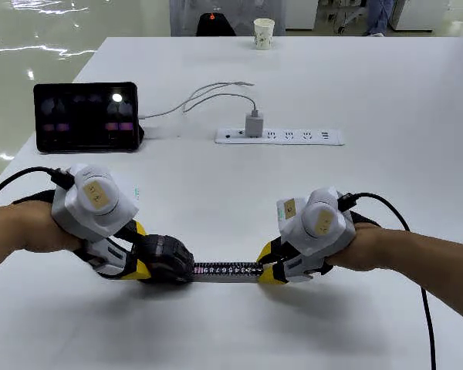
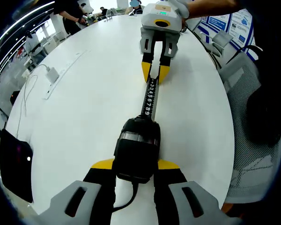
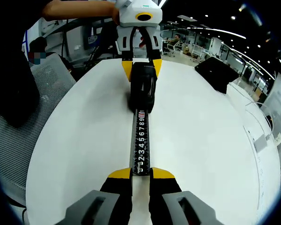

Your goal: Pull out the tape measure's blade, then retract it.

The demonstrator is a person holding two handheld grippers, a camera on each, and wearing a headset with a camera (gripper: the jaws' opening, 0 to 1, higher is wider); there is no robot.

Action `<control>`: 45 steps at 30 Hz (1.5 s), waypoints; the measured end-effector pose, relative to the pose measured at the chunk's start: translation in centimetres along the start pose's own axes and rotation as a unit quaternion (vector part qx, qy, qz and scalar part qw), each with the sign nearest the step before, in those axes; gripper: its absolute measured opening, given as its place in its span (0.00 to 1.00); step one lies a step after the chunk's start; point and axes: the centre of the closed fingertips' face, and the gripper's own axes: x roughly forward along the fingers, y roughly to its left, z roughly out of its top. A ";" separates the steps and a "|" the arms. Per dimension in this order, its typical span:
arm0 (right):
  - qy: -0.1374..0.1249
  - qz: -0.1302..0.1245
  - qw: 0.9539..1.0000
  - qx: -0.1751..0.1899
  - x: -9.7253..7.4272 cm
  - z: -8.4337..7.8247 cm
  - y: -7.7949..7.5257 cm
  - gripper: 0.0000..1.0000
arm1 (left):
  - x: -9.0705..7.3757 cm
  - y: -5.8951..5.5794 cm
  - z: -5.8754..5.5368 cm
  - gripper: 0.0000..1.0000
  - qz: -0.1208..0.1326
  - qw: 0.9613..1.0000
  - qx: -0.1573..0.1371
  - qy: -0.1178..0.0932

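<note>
- Jaws of the left gripper [image 2: 136, 165] are clamped on the black tape measure case [image 2: 137, 147], one yellow tip on each side. The case sits on the white table [image 1: 370, 116].
- Straight ahead of those jaws, the blade [image 2: 150, 99] is out a short way, lying flat along the tabletop with numerals 2 to 9 readable.
- At the blade's far end, the right gripper [image 3: 141, 173] faces the left one head-on, jaws pinched on the blade's tip.
- Beyond both grippers: a dark tablet [image 1: 86, 116] to the left, and a power strip [image 1: 282, 136] with a white charger [image 1: 254, 123] plugged in.
- Farther off, a paper cup [image 1: 264, 33] stands near the table's far edge.
</note>
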 end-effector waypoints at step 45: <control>0.023 -0.016 0.999 0.017 -3.9 -4.7 0.4 0.09 | -0.2 -0.5 0.3 0.25 0.000 1.000 -0.008 -0.002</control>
